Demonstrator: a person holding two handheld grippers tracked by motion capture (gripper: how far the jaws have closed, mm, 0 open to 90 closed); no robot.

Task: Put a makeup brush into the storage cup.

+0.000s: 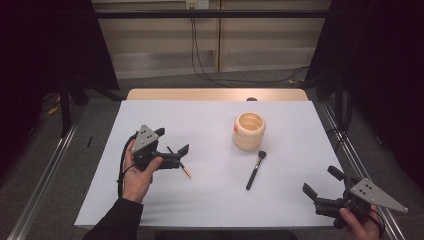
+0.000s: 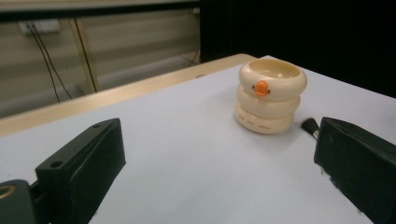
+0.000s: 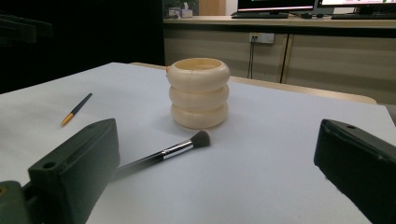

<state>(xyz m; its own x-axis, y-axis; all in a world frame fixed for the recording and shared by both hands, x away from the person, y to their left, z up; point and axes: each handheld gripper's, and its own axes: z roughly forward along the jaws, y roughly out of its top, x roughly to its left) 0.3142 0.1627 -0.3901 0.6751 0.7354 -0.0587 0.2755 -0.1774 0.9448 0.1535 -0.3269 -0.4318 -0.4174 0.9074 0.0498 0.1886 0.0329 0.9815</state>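
Observation:
A cream ribbed cup (image 1: 249, 130) stands upright right of the white table's (image 1: 200, 112) centre. Just in front of it lies a black makeup brush (image 1: 255, 170), bristles toward the cup. A dark pencil (image 1: 181, 164) with an orange tip lies beside my left gripper (image 1: 172, 140), which is open and empty at mid-left. My right gripper (image 1: 321, 181) is open and empty at the front right corner. In the left gripper view, the cup (image 2: 272, 95) with its orange mark is ahead to the right. The right gripper view has the cup (image 3: 199, 93), the brush (image 3: 173, 150) and the pencil (image 3: 76, 108).
A wooden table edge (image 1: 215, 94) runs along the back of the white sheet. Metal rails (image 1: 45, 175) flank the table on the floor, and black cables (image 1: 210, 75) trail behind. Dark curtains stand at both sides. A far desk (image 3: 280, 19) carries monitors.

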